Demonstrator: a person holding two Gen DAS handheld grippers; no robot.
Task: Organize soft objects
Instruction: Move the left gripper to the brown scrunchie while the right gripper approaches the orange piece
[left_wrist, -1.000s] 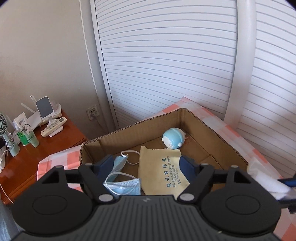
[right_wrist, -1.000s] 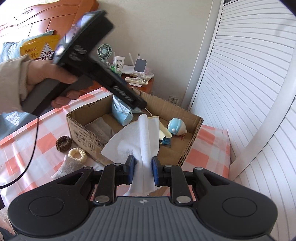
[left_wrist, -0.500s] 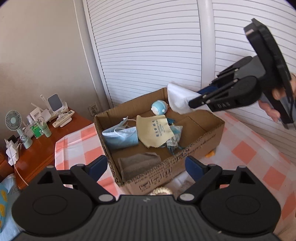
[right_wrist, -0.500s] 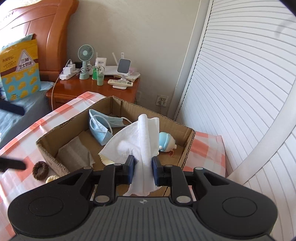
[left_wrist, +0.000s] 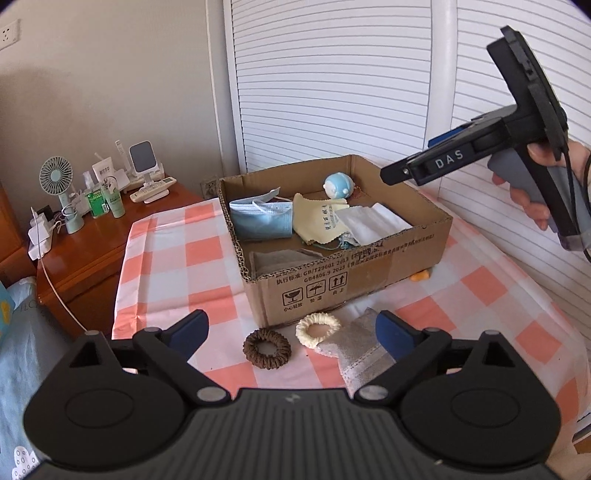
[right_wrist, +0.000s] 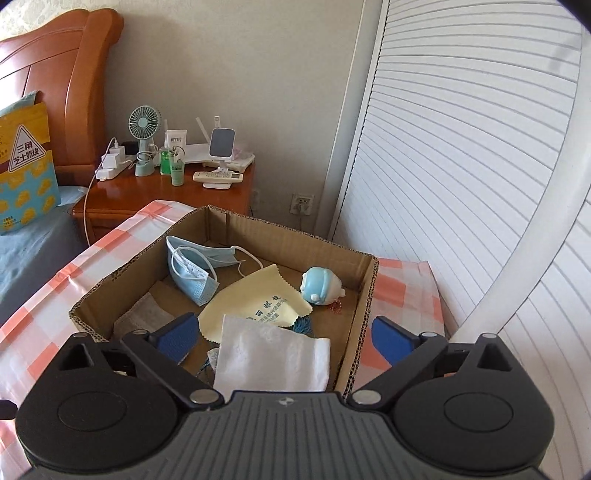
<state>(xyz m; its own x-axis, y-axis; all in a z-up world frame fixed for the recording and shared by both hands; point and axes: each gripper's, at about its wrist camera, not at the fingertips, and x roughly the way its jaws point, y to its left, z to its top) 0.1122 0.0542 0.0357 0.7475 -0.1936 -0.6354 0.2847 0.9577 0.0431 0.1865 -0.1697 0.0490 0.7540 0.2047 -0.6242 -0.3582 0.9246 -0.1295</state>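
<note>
Now the cardboard box stands on the bench, which wears an orange and white checked cloth, and it serves as the one place where the soft things are collected. Inside it lie a blue face mask, a yellow cleaning cloth, a small blue plush toy, a grey cloth in the near corner, and a white tissue.

The right tongs hover just above the box, and their jaws are opening wide at this moment. The white tissue lies loose below them, on top of the yellow cloth, and the blue pads do not press on it. I judge that the tongs were brought over the box so that the tissue falls inside and not on the bench.

The left tongs are also opening, and nothing is between their pads. They point down at the things which are not yet in the box: a brown hair scrunchie, a cream hair scrunchie and a pale grey cloth, all on the bench just in front of the box wall. The cream scrunchie touches the pale grey cloth, and the brown one lies just beside it. A small orange thing shows at the right foot of the box; what it is I cannot tell.

It seems to me that the wide opening prepares the left tongs for one of these pieces.
</note>
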